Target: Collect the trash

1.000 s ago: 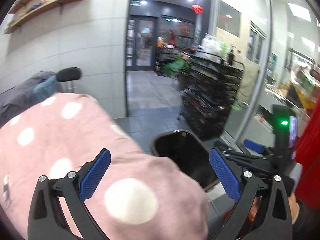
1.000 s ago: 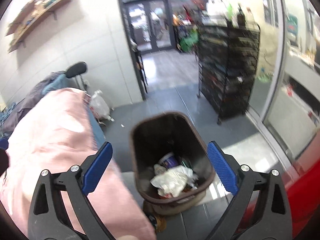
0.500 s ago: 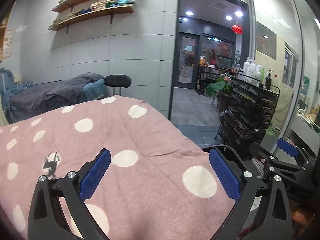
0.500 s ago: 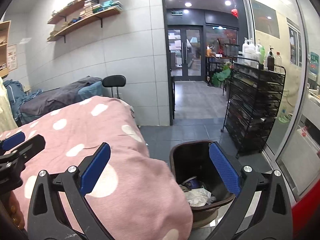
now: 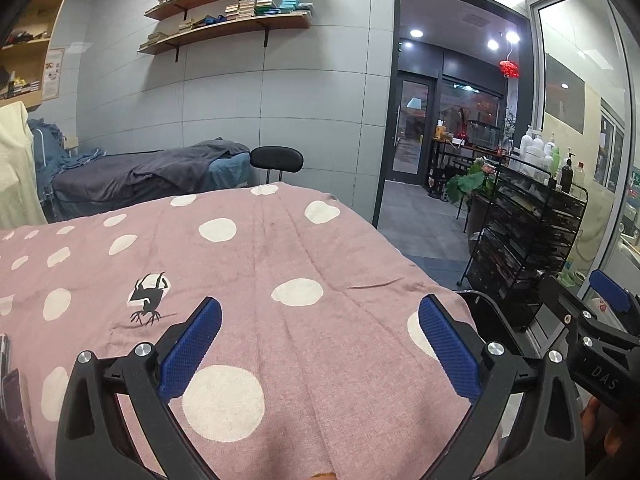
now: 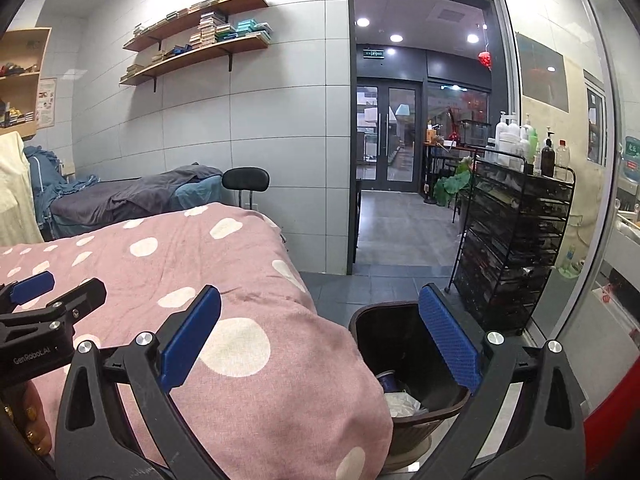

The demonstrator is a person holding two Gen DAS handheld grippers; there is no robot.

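Both grippers lifted off the bin [image 6: 404,364] to above the pink blanket [image 5: 280,280]. Left gripper [image 5: 320,344] and right gripper [image 6: 320,344] wide, empty. Bin contents look like crumpled paper, unclear.

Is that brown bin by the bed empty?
No. The brown bin holds crumpled white paper and a small cup.

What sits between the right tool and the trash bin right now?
Nothing visible. The right tool is open and empty, and the brown trash bin stands on the floor ahead of it, mouth open, beside the pink spotted bed cover, whose edge hides only the bin's near-left side.
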